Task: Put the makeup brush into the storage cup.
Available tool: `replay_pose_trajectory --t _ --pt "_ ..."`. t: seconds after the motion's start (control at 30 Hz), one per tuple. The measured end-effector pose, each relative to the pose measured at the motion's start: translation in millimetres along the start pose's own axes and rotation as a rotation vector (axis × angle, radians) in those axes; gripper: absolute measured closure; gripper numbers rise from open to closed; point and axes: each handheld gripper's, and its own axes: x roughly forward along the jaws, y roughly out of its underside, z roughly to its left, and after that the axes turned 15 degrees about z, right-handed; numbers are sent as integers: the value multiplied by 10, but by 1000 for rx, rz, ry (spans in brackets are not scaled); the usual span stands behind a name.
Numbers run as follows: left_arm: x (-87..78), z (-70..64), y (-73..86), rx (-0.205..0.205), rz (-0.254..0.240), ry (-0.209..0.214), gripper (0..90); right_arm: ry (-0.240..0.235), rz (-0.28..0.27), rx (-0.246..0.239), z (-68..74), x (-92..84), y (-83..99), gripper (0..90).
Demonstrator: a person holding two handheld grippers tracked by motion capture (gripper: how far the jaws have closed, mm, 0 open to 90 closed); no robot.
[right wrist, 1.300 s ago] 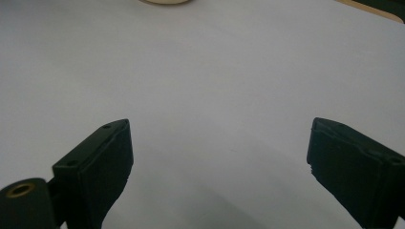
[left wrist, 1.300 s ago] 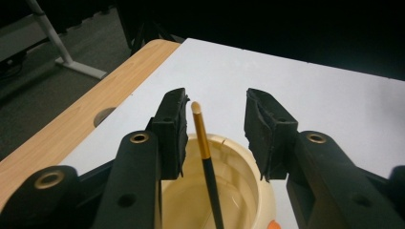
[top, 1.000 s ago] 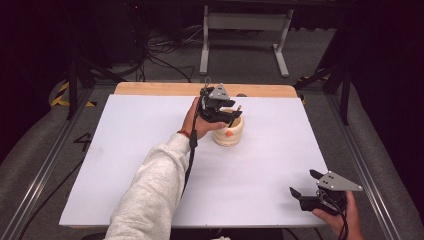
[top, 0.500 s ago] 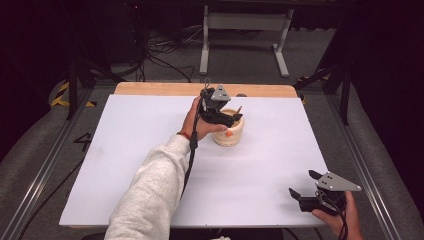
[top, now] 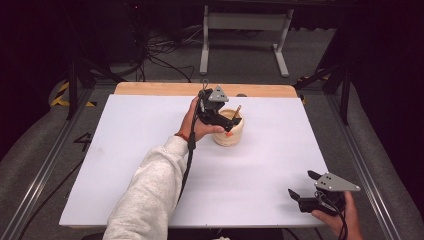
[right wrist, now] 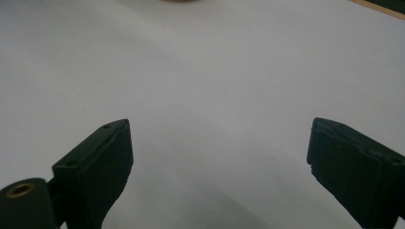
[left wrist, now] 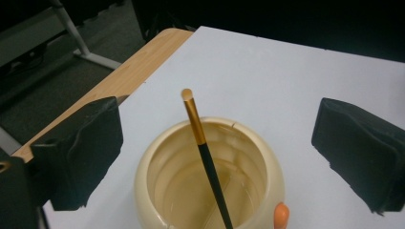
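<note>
A cream round pot [top: 231, 136] stands at the far middle of the white table. A thin black stick with a copper end [left wrist: 204, 149] leans inside the pot [left wrist: 167, 176], its tip poking above the rim [top: 237, 111]. My left gripper [top: 225, 122] hovers just over the pot and has just been opening; in the left gripper view its jaws [left wrist: 217, 143] stand wide on either side of the stick, apart from it. My right gripper [top: 302, 184] rests low at the front right, open over bare table [right wrist: 217, 162].
A small orange knob [left wrist: 282, 214] sits on the pot's near rim. The white sheet [top: 125, 150] covers the table, with a wooden strip [top: 160, 89] along the far edge. A metal stand [top: 245, 20] and cables lie on the floor beyond.
The left gripper's jaws have spread apart over the pot, leaving the stick standing free in it. Both hands stay where they were.
</note>
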Motion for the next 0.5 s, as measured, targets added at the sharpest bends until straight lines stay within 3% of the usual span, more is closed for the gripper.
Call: replay_pose_trajectory --t 0.23,0.5 --pt "-16 -6 21 14 1 -15 31 4 3 -5 0 6 -2 91" --pt "-44 -37 14 58 18 -35 36 4 5 -4 1 5 -1 91"
